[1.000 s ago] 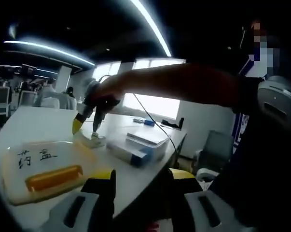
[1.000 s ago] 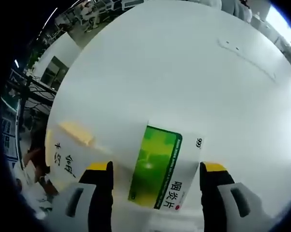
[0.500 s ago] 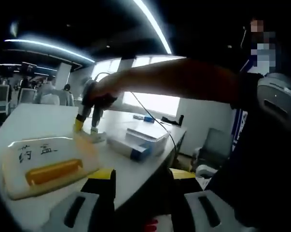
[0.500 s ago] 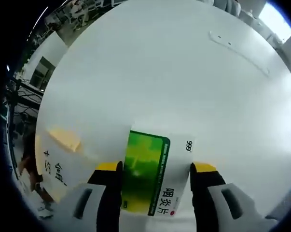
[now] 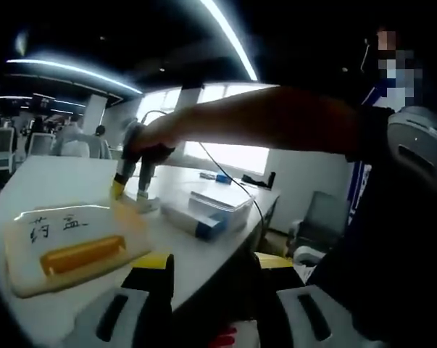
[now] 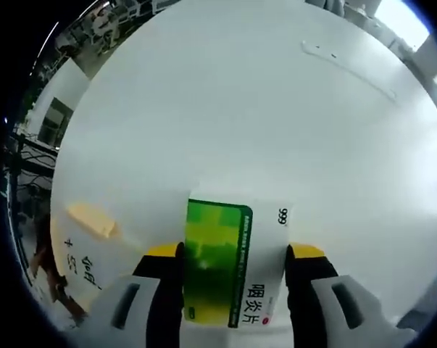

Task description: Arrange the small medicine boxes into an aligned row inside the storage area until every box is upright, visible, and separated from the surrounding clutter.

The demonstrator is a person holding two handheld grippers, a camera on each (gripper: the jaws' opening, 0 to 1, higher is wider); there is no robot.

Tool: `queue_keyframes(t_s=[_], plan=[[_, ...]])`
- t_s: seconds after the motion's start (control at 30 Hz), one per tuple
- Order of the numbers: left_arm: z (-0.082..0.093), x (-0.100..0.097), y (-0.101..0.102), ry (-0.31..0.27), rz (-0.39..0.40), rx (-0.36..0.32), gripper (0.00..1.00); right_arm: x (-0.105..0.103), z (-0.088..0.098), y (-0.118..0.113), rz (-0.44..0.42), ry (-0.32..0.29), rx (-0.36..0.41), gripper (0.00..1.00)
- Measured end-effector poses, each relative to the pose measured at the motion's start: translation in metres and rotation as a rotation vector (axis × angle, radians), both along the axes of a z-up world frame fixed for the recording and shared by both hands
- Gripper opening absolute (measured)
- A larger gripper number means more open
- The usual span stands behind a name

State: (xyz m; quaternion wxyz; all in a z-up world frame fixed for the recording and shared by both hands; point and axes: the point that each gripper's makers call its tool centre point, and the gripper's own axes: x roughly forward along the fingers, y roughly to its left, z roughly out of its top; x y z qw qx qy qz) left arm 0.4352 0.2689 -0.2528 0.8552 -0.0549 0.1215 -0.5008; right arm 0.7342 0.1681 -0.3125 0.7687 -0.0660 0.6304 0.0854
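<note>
Green and white, the medicine box (image 6: 232, 272) sits clamped between the jaws of the right gripper (image 6: 235, 255), low over the white table (image 6: 240, 109) beside the lidded storage box (image 6: 80, 246) (yellow handle, handwritten label). The left gripper (image 5: 207, 262) hovers off the table edge, jaws apart, holding nothing.

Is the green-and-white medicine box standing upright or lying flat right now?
Lying flat: the green-and-white medicine box rests face-up on the white table, its printed front facing the camera, between the right tongs.
</note>
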Motion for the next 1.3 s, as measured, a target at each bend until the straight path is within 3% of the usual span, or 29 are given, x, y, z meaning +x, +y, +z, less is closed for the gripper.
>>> queue_keyframes(t_s=[0.23, 0.37, 0.5, 1.0, 1.3], plan=[[0.0, -0.003, -0.003, 0.0, -0.007, 0.009, 0.42, 0.004, 0.002, -0.001, -0.028, -0.028, 0.01, 0.53], [-0.002, -0.003, -0.005, 0.002, -0.015, 0.021, 0.42, -0.009, 0.005, -0.001, -0.027, -0.039, 0.02, 0.53], [-0.002, -0.007, -0.011, 0.003, -0.022, 0.018, 0.42, -0.004, 0.014, -0.002, -0.033, -0.066, 0.039, 0.53], [0.001, -0.012, -0.028, 0.002, -0.056, 0.02, 0.42, -0.025, 0.036, -0.006, -0.013, -0.163, 0.07, 0.53], [0.006, -0.015, -0.037, -0.004, -0.076, 0.02, 0.42, -0.026, 0.086, 0.0, 0.004, -0.271, 0.141, 0.53]])
